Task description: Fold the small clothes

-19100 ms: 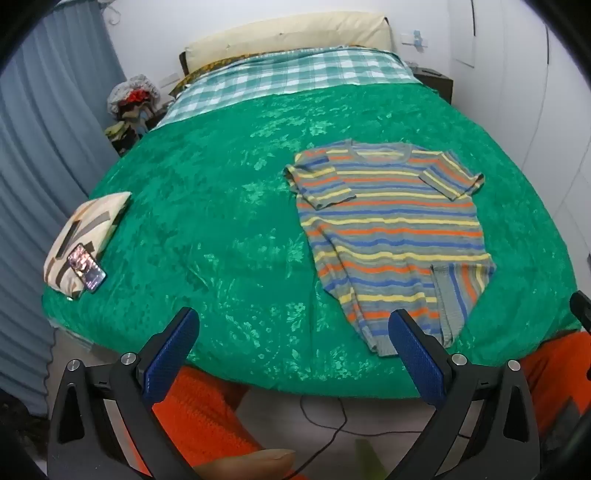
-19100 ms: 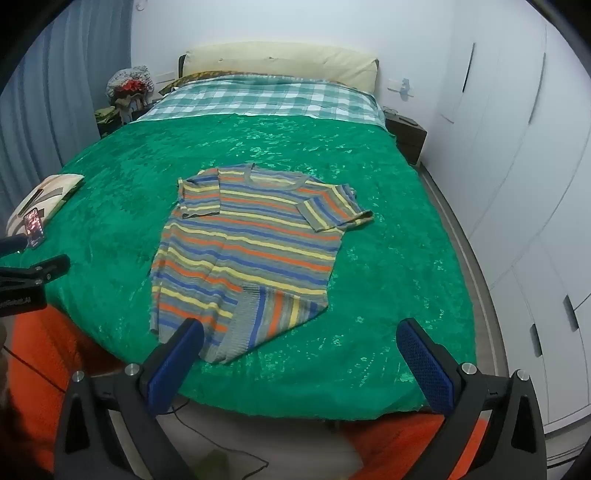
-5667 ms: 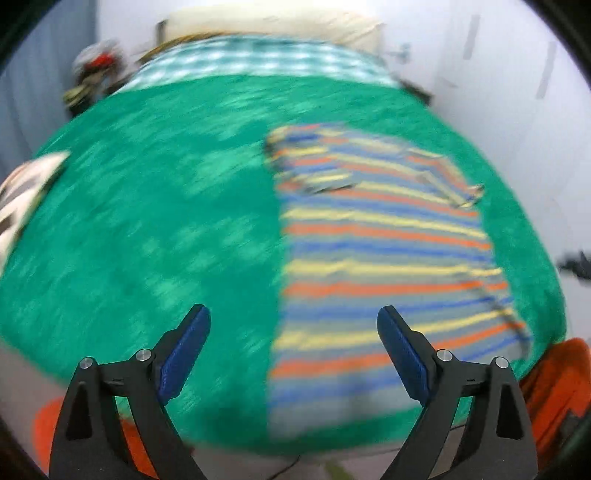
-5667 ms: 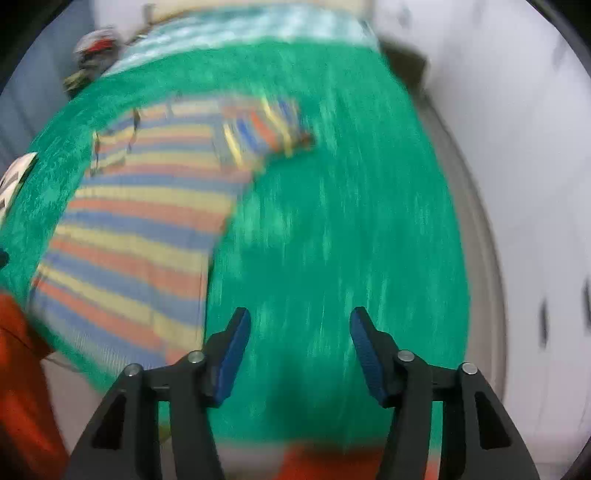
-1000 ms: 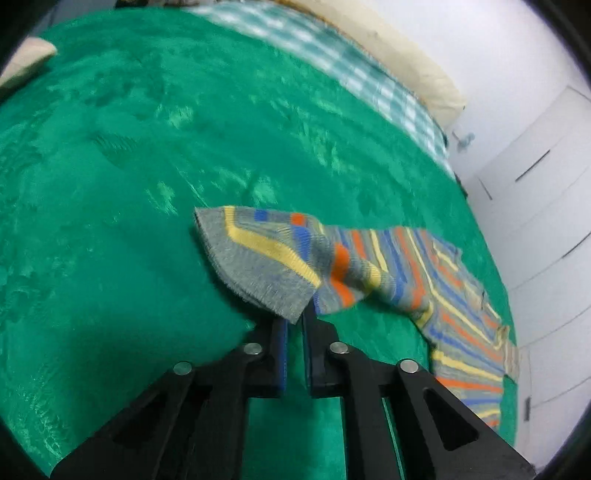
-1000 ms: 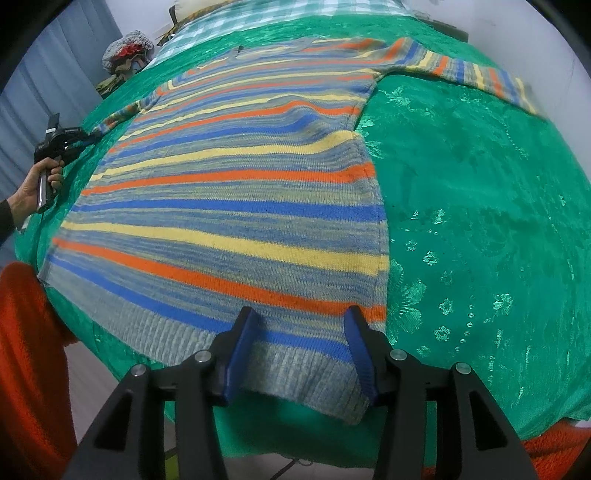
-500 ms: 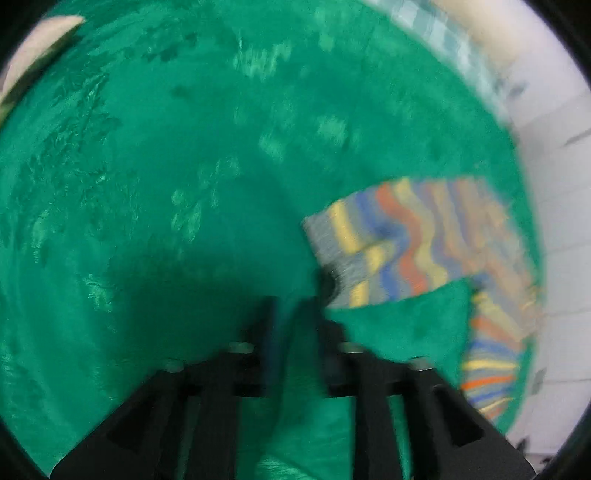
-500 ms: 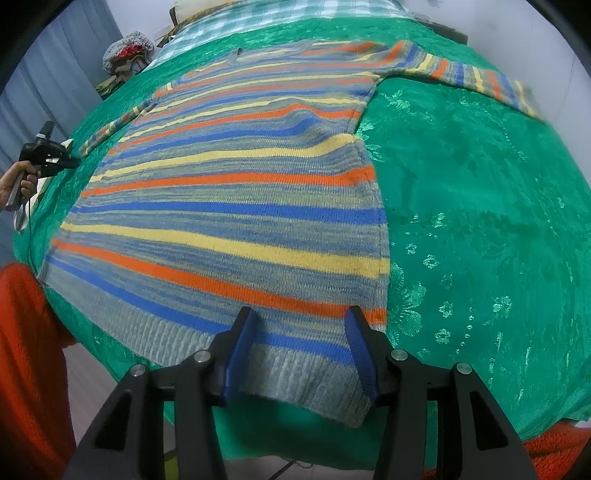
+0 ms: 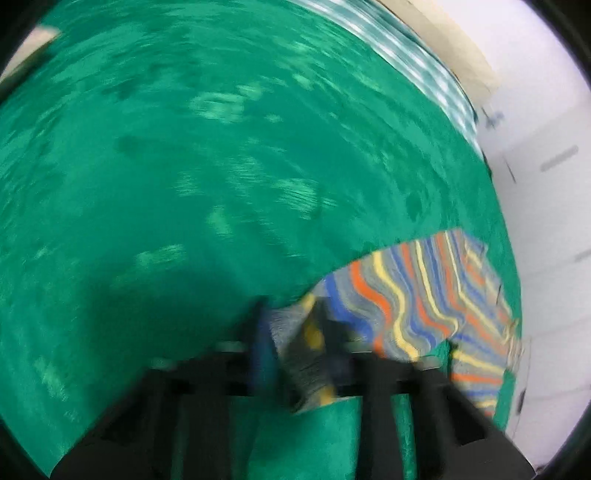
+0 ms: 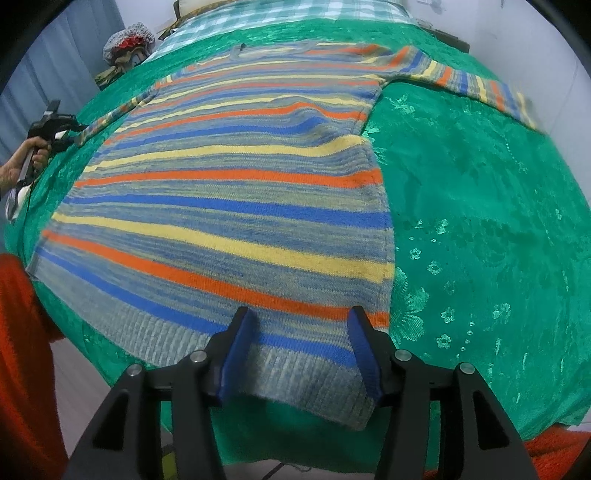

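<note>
A grey sweater (image 10: 240,184) with orange, blue and yellow stripes lies spread flat on the green bedspread (image 10: 480,221). My right gripper (image 10: 300,314) hovers over its ribbed hem near the right corner. Its jaws are opening slightly; the hem lies flat between them and the pads do not press it. Far left, a hand holds my left gripper (image 10: 55,122) at the end of the stretched left sleeve. The left wrist view is blurred: my left gripper (image 9: 295,325) is shut on the grey sleeve cuff (image 9: 299,365), and the striped sleeve (image 9: 424,295) trails off to the right.
A checked blanket (image 10: 295,11) covers the head of the bed. A pile of clothes (image 10: 125,40) sits at the back left by grey curtains. White wardrobe doors (image 9: 554,166) stand to the right. The person's orange clothing (image 10: 22,350) is at the bed's near edge.
The left gripper swung outward and back along the bed's left side, and the sleeve now runs out straighter to it. The right gripper stays over the hem, its jaws slightly wider.
</note>
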### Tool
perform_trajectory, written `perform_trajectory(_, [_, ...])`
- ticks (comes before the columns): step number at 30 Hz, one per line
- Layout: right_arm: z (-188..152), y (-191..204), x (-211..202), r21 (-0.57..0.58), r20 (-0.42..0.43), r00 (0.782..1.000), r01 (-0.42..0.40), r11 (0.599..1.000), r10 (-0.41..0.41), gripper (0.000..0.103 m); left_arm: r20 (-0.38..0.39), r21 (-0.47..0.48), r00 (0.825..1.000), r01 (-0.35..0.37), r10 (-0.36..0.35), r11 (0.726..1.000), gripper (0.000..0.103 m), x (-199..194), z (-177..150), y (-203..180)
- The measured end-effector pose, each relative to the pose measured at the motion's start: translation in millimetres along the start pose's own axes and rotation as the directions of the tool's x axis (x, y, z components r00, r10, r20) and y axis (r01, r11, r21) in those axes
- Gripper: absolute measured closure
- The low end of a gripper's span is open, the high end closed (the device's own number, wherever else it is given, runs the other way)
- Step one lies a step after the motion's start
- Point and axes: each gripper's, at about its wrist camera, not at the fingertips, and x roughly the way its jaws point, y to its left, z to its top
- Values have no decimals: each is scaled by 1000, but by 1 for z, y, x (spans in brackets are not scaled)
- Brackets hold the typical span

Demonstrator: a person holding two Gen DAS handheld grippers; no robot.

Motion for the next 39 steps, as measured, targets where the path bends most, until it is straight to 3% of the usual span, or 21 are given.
perform_trajectory(3, [1, 1, 1, -6, 0, 1000, 6, 1000, -6, 48, 67, 119, 980, -196, 189, 973, 100, -5, 2, -22])
perform_trajectory(5, [1, 2, 1, -7, 0, 1000, 9, 1000, -9, 48, 116, 114, 958, -276, 263, 954, 101, -12, 9, -20])
perform_trajectory(8, [1, 2, 1, -11, 0, 1000, 12, 1000, -12, 47, 118, 110, 949, -307, 294, 945, 101, -10, 15, -19])
perform_trajectory(10, [2, 3, 2, -12, 0, 1000, 13, 1000, -13, 47, 129, 150, 933, -355, 337, 923, 99, 1, 14, -30])
perform_trajectory(12, [2, 3, 2, -11, -1, 1000, 12, 1000, -12, 46, 142, 128, 922, -378, 360, 917, 85, -4, 9, -28])
perform_trajectory(13, [2, 3, 2, -10, -1, 1000, 11, 1000, -11, 46, 153, 115, 915, -392, 373, 913, 82, -5, 6, -28])
perform_trajectory(15, [2, 3, 1, -11, 3, 1000, 10, 1000, -10, 46, 205, 113, 898, -416, 389, 902, 54, -17, -4, -35])
perform_trajectory(17, [1, 3, 1, -13, 8, 1000, 11, 1000, -11, 45, 269, 177, 900, -397, 344, 900, 36, -29, -20, -62])
perform_trajectory(19, [0, 4, 2, -15, 10, 1000, 13, 1000, -13, 44, 301, 262, 905, -381, 300, 887, 34, -33, -33, -87])
perform_trajectory(22, [0, 5, 1, -13, 9, 1000, 14, 1000, -14, 44, 268, 365, 924, -359, 272, 859, 30, -16, -53, -114])
perform_trajectory(23, [1, 5, 1, -11, 9, 1000, 14, 1000, -14, 44, 244, 376, 920, -381, 307, 845, 29, -5, -56, -114])
perform_trajectory(25, [0, 5, 1, -7, 10, 1000, 12, 1000, -12, 44, 156, 355, 879, -475, 450, 805, 36, 24, -60, -90])
perform_trajectory(27, [0, 5, 1, -8, 12, 1000, 12, 1000, -12, 43, 172, 296, 891, -454, 420, 841, 35, 16, -63, -68])
perform_trajectory(28, [0, 5, 1, -10, 12, 1000, 13, 1000, -13, 43, 179, 272, 876, -481, 447, 834, 35, 10, -64, -59])
perform_trajectory(31, [-1, 5, 2, -15, 17, 1000, 14, 1000, -14, 43, 176, 263, 869, -494, 462, 829, 34, -4, -67, -49])
perform_trajectory(35, [-1, 2, 0, -4, 18, 1000, 2, 1000, -1, 43, 183, 252, 860, -509, 476, 823, 37, -27, -83, -68])
perform_trajectory(39, [-2, 0, -4, 2, 20, 1000, -6, 1000, 6, 41, 215, 312, 897, -437, 386, 843, 27, -52, -124, -109])
